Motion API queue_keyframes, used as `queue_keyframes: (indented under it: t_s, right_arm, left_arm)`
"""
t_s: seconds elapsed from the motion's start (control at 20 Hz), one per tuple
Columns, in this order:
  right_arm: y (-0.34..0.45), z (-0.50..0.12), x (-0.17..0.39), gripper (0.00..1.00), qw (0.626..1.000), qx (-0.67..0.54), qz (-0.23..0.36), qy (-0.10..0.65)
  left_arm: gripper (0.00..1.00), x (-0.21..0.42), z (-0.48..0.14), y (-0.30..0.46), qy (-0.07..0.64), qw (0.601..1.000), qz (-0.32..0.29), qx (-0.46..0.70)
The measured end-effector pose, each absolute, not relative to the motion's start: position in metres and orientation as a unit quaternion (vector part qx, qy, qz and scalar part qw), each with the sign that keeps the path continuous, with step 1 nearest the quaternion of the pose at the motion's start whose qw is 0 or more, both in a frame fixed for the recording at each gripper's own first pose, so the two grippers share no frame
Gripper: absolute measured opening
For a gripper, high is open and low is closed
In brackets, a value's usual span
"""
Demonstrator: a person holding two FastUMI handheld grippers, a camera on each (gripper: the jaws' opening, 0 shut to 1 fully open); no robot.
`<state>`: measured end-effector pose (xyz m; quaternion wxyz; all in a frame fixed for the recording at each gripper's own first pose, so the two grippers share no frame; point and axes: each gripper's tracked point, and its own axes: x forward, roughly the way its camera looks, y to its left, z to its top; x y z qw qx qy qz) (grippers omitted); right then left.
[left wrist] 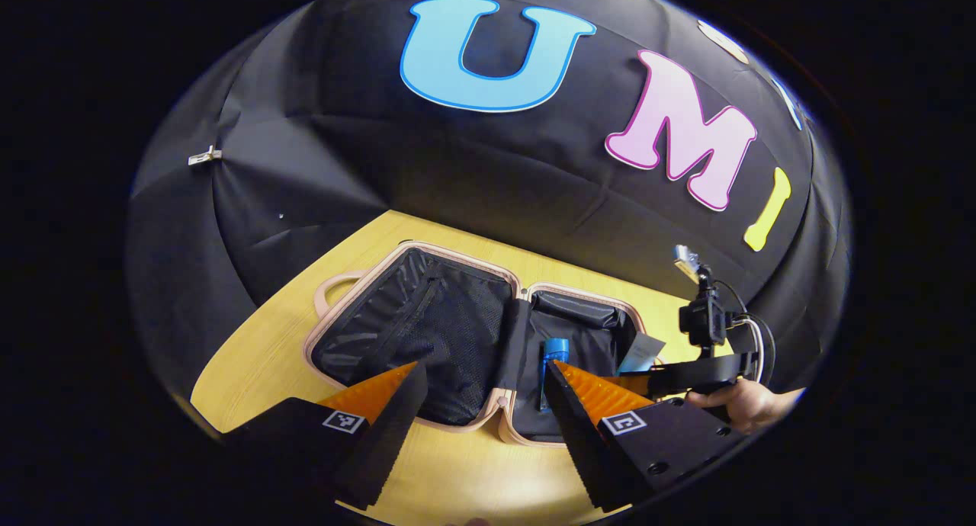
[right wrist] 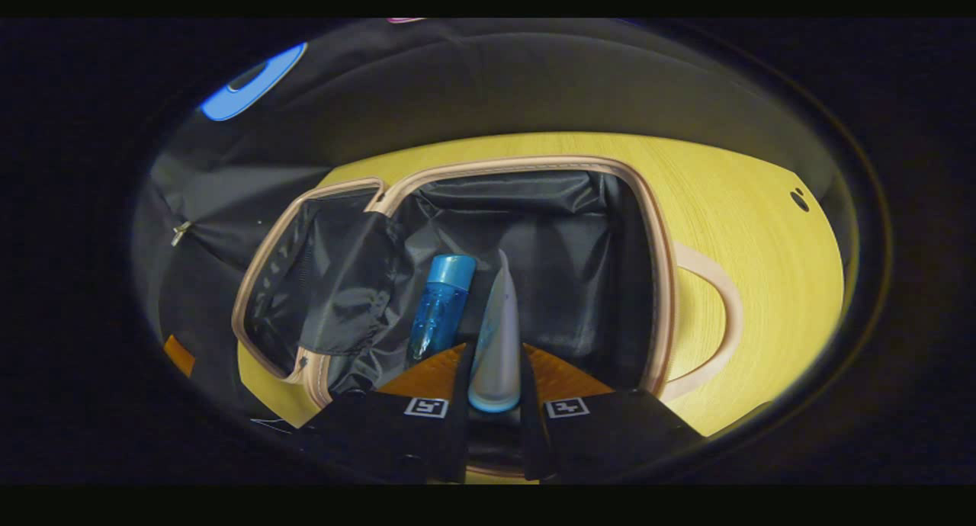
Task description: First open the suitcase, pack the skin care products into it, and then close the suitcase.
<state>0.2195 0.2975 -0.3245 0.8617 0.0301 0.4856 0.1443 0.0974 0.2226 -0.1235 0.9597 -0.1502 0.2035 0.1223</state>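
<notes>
The suitcase [left wrist: 427, 335] lies spread open on the yellow wooden table [left wrist: 259, 358], its pale pink rim framing two black-lined halves; in the left gripper view the nearer-left half carries a mesh lining [left wrist: 450, 335] and the half beyond the hinge is the deeper one. In that deeper half a blue bottle [right wrist: 441, 306] lies on the lining with its cap pointing toward the suitcase's far wall. Just beside the bottle is a pale tube [right wrist: 497, 335], standing nearly on end over the suitcase's lining with its crimped end up and away. The right gripper [right wrist: 494, 377] has the tube between its fingers, both pressing on the tube's lower body just above the cap, the jaws drawn in to the tube's width. In the left gripper view that same gripper reaches in over the suitcase's right edge, with a hand [left wrist: 743, 404] around its grip and a cable looping behind it. The left gripper [left wrist: 488, 377] hangs above the suitcase's near edge, at the hinge, its jaws spread wide and holding nothing. The suitcase's carry handle [right wrist: 717, 320] rests flat on the table outside the deeper half.
</notes>
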Motion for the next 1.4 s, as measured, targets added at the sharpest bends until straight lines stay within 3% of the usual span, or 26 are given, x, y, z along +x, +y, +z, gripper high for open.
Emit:
queue_keyframes:
  t_s: [0.2, 0.25, 0.35, 0.4, 0.45, 0.5, 0.6, 0.75, 0.9, 0.95, 1.05, 1.4]
  right_arm:
    - [0.291, -0.333, 0.226, 0.27, 0.862, 0.027, 0.117, 0.492]
    - [0.29, -0.334, 0.225, 0.37, 0.862, 0.027, 0.112, 0.493]
    - [0.288, -0.328, 0.228, 0.45, 0.868, 0.026, 0.108, 0.484]
    - [0.287, -0.322, 0.23, 0.56, 0.873, 0.026, 0.106, 0.475]
    - [0.291, -0.314, 0.229, 0.56, 0.877, 0.031, 0.11, 0.467]
    - [0.292, -0.307, 0.228, 0.74, 0.88, 0.035, 0.113, 0.46]
    - [0.297, -0.285, 0.22, 0.99, 0.887, 0.044, 0.134, 0.44]
    - [0.293, -0.247, 0.205, 0.98, 0.909, 0.023, 0.167, 0.382]
    - [0.28, -0.204, 0.188, 0.98, 0.932, 0.005, 0.175, 0.317]
    - [0.274, -0.191, 0.185, 0.98, 0.939, 0.003, 0.175, 0.297]
    - [0.259, -0.168, 0.174, 0.97, 0.95, -0.01, 0.174, 0.26]
    - [0.149, -0.161, 0.109, 0.98, 0.956, -0.059, 0.094, 0.27]
  left_arm:
    - [0.97, 0.095, -0.117, 0.226, 0.194, 0.957, 0.124, -0.175]
    - [0.97, 0.094, -0.116, 0.229, 0.194, 0.957, 0.129, -0.175]
    - [0.97, 0.087, -0.116, 0.245, 0.188, 0.956, 0.148, -0.167]
    - [0.97, 0.085, -0.114, 0.255, 0.184, 0.957, 0.157, -0.163]
    - [0.96, 0.083, -0.113, 0.261, 0.182, 0.956, 0.162, -0.161]
    - [0.97, 0.081, -0.114, 0.272, 0.182, 0.955, 0.172, -0.161]
    - [0.97, 0.076, -0.113, 0.302, 0.174, 0.951, 0.2, -0.162]
    - [0.97, 0.072, -0.11, 0.359, 0.156, 0.942, 0.249, -0.16]
    - [0.96, 0.076, -0.115, 0.404, 0.161, 0.932, 0.26, -0.194]
    - [0.92, 0.081, -0.122, 0.419, 0.166, 0.928, 0.264, -0.206]
    - [0.96, 0.09, -0.145, 0.45, 0.182, 0.915, 0.279, -0.228]
    - [0.95, 0.142, -0.214, 0.501, 0.236, 0.851, 0.249, -0.397]
